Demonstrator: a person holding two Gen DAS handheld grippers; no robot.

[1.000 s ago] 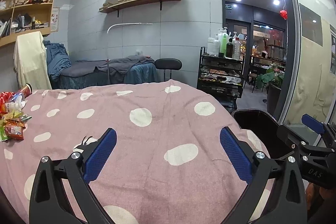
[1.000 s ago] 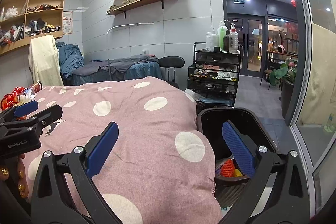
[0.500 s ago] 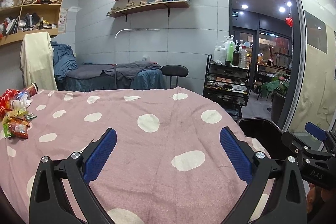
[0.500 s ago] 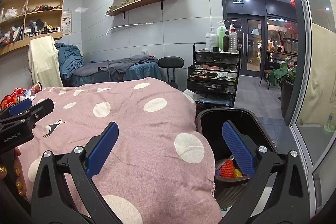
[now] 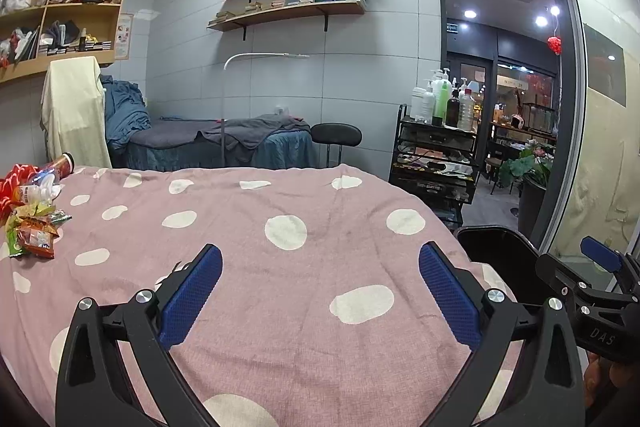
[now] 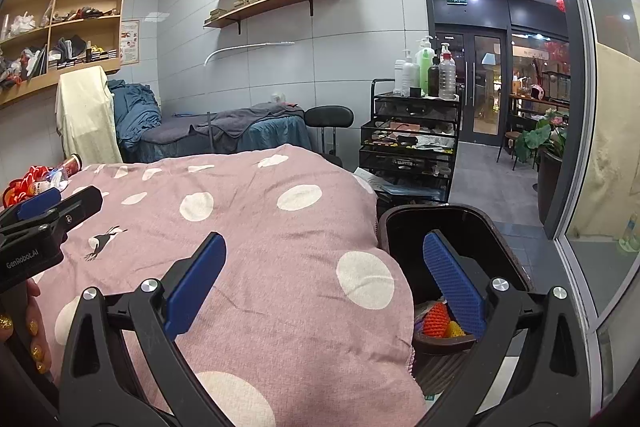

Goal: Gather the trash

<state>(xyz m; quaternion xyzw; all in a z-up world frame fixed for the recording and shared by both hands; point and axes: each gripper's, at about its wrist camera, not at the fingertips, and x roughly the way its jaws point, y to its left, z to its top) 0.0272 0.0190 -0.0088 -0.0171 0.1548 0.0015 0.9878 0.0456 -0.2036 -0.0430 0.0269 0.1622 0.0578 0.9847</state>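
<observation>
A pile of trash (image 5: pixel 30 215), snack wrappers, a bottle and a can, lies at the far left of the pink polka-dot bed cover (image 5: pixel 280 267); it also shows in the right wrist view (image 6: pixel 38 179). A black bin (image 6: pixel 456 251) stands by the bed's right side, holding orange and yellow trash (image 6: pixel 438 319). My left gripper (image 5: pixel 320 291) is open and empty above the cover. My right gripper (image 6: pixel 324 283) is open and empty, its right finger over the bin.
A black trolley (image 5: pixel 436 155) with bottles stands beyond the bed. A second bed (image 5: pixel 216 143), a stool (image 5: pixel 336 135) and wall shelves lie behind. A glass wall (image 5: pixel 600 147) is to the right.
The left gripper has tilted up slightly, so the trash pile and far wall show more. The right gripper has barely moved. Both stay open.
</observation>
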